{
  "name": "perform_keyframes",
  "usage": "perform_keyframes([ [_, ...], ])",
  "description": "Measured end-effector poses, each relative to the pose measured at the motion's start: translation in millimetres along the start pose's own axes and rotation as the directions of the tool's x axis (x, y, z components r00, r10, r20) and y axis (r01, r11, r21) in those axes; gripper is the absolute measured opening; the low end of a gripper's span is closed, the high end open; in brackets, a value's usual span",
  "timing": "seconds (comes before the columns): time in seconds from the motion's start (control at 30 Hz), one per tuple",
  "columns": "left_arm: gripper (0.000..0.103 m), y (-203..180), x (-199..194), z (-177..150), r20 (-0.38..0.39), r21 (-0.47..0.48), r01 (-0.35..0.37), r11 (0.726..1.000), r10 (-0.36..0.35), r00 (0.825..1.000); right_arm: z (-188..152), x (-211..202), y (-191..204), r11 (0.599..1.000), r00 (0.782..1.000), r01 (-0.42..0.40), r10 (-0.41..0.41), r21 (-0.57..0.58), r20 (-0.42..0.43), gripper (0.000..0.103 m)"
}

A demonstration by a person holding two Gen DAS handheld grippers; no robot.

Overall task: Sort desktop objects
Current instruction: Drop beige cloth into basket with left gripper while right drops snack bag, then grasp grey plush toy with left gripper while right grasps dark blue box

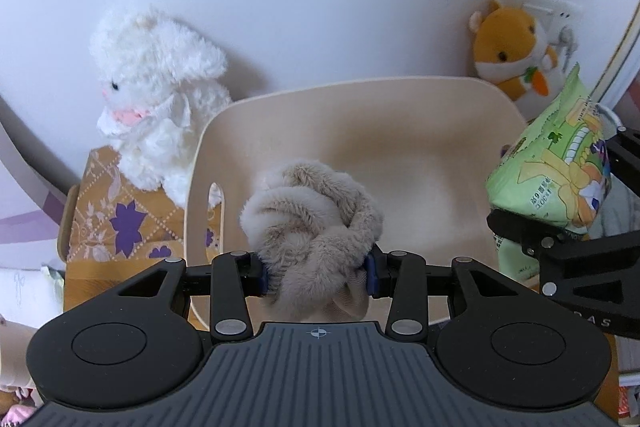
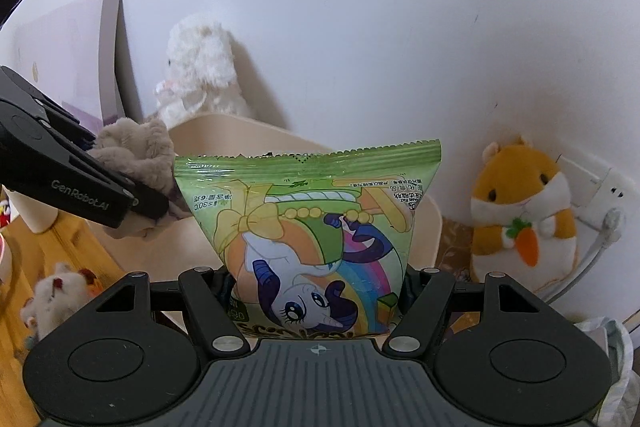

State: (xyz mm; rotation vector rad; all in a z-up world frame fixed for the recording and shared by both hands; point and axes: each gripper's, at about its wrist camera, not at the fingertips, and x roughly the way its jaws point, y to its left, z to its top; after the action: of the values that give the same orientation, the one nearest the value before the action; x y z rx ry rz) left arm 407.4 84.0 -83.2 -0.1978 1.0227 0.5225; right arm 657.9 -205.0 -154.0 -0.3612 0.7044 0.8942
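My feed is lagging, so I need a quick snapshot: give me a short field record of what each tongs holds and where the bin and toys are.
left tongs: shut on beige scrunchie, over the bin
right tongs: shut on green snack bag, at the bin's right side
bin: cream, nothing visible inside
white plush: against wall, left of bin
orange plush: against wall, right of bin

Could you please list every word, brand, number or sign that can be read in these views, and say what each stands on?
"GenRobot.AI": on the side of the left gripper, seen from the right wrist.
"AS": end of a cut-off word on the right gripper's body, seen from the left wrist.
"≤30C": upside down on the green snack bag.
Other bag print: Korean and Chinese small text, too small and inverted to read.
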Motion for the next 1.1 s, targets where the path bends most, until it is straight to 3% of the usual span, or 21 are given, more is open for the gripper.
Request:
perform_keyframes([
  [0.13,0.052,0,12,-2,-0.027,-0.022,-0.023,0.999,0.022,0.999,-6,10,-2,1.000,1.000,-0.003,0.003,0.011,-0.015,0.071],
  [0.2,0.059,0,14,-3,-0.034,-0.033,-0.027,0.999,0.026,0.999,-9,8,-1,1.000,1.000,0.007,-0.007,0.014,-0.005,0.077],
  [0.27,0.072,0,14,-4,-0.037,-0.039,-0.033,0.999,0.032,0.999,-10,5,-1,1.000,1.000,-0.003,0.003,0.022,0.001,0.079],
  [0.37,0.077,1,10,-4,-0.027,-0.059,-0.051,0.997,0.050,0.998,-11,1,0,0.999,1.000,-0.004,0.003,0.041,0.011,0.090],
  [0.47,0.080,5,4,-5,-0.012,-0.090,-0.040,0.995,0.039,0.999,-10,-4,2,0.998,0.999,0.015,-0.017,0.054,0.038,0.100],
  [0.77,0.081,16,-12,-14,0.011,-0.150,-0.062,0.987,0.064,0.998,-11,-23,2,0.993,0.995,0.050,-0.059,0.108,0.078,0.103],
  [1.1,0.082,27,-44,-50,0.020,-0.171,-0.023,0.985,0.027,0.999,-44,-57,25,0.985,0.998,0.024,-0.033,0.173,0.053,0.103],
])
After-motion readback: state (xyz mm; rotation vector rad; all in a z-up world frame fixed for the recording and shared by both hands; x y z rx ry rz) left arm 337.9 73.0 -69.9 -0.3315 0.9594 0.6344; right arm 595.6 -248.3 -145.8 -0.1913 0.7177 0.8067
